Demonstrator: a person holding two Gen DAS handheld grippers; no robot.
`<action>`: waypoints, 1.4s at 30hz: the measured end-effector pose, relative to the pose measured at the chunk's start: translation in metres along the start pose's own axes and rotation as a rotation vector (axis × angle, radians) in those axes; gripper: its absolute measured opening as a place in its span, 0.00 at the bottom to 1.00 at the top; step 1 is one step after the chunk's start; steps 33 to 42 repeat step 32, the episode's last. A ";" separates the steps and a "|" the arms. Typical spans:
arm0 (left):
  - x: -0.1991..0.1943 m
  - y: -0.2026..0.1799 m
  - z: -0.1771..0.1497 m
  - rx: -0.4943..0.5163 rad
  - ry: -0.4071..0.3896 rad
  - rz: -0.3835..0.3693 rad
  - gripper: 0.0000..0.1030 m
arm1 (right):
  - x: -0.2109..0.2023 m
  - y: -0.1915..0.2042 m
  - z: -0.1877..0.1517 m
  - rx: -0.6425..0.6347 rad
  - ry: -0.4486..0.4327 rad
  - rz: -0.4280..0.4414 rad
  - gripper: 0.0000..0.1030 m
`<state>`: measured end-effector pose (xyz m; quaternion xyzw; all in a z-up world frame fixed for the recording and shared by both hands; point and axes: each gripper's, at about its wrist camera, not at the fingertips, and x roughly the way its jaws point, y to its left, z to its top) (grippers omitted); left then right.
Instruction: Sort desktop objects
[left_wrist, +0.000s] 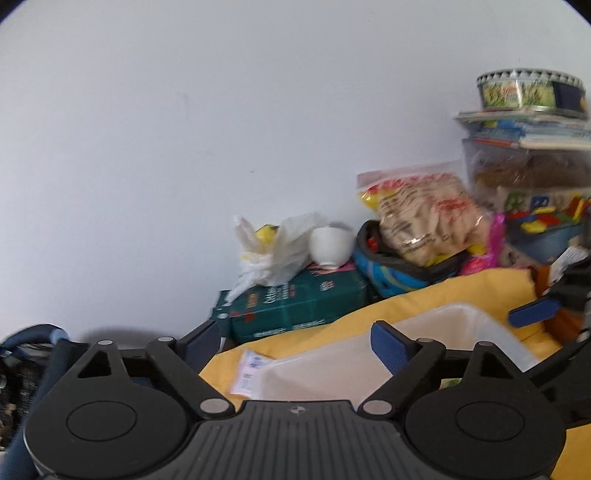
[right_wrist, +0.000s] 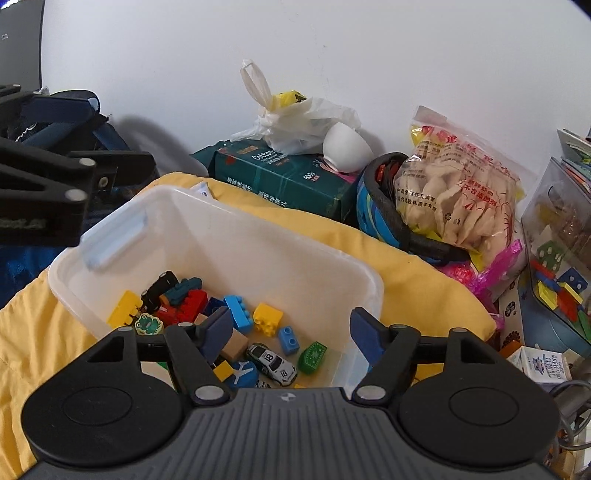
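Toys fill the bottom of a clear plastic bin that sits on a yellow cloth, directly ahead of and below the right tongs. Those tongs stand spread wide with nothing between the pads, poised over the bin's near rim. Inside lie building bricks, among them a yellow brick and a blue brick, with a white toy car closest to the tongs; the car lies slantwise, one end toward the left pad and the other toward the near right corner. The bin's long axis runs away from the right tongs toward the upper left, its pale blue latch at the far end.

The left tongs are likewise spread and empty, hovering at the opposite side of the same bin, whose contents are hidden from that camera. Seen from the right wrist, the left tool's black linkage enters at the far left, beside the latch.

The right hand appears the nearer to the toys and better lined up for any further reach into the bin. Beyond the cloth, against a white wall, stand a green tissue pack, a white cup, a knotted plastic bag and a bag of snacks.
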<state>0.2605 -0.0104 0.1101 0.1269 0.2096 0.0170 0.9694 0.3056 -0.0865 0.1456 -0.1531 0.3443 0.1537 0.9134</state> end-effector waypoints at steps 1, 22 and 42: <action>0.001 -0.001 0.001 0.008 0.016 -0.015 0.88 | -0.002 0.000 0.000 0.004 -0.006 0.004 0.71; 0.008 -0.002 -0.003 -0.056 0.208 -0.037 0.88 | -0.017 0.025 -0.015 0.025 0.011 0.074 0.71; 0.003 -0.004 -0.005 -0.036 0.219 -0.026 0.93 | -0.020 0.026 -0.018 0.027 0.010 0.072 0.71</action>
